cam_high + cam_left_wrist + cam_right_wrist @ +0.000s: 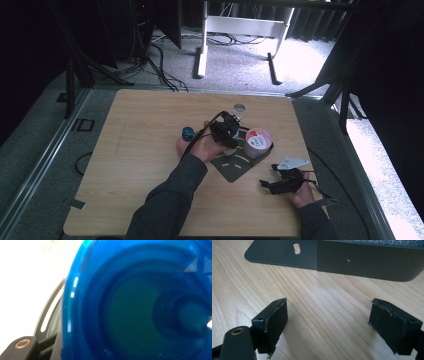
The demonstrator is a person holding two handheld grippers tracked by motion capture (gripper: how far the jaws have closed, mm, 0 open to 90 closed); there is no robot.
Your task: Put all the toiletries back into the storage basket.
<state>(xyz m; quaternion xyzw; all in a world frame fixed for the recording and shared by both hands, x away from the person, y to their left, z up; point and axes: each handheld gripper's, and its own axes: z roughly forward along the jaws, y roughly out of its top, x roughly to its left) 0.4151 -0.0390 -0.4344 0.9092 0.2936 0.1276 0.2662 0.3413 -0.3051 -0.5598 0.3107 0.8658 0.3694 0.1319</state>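
Claws differ: left claw (231, 131) grips a blue translucent bottle (140, 302) above the dark metal bracket (232, 165); right claw (328, 325) rests apart on the worktop (140, 135). Keep grip steady, lowering slowly.

You are working in what looks like a lab or test room set up for recording, not a home. Your wooden table (150, 150) stands alone on grey carpet (240, 55), boxed in by black metal frame posts (70, 90) at its corners. Dark curtains or panels (30, 50) close off the sides, and loose black cables (160, 70) run across the floor behind the table. Farther back you can see the white legs of a desk frame (240, 30). A dark metal bracket plate (235, 165) with slots lies on your tabletop, the sort of fixture a bench setup uses. Nothing domestic stands around you.
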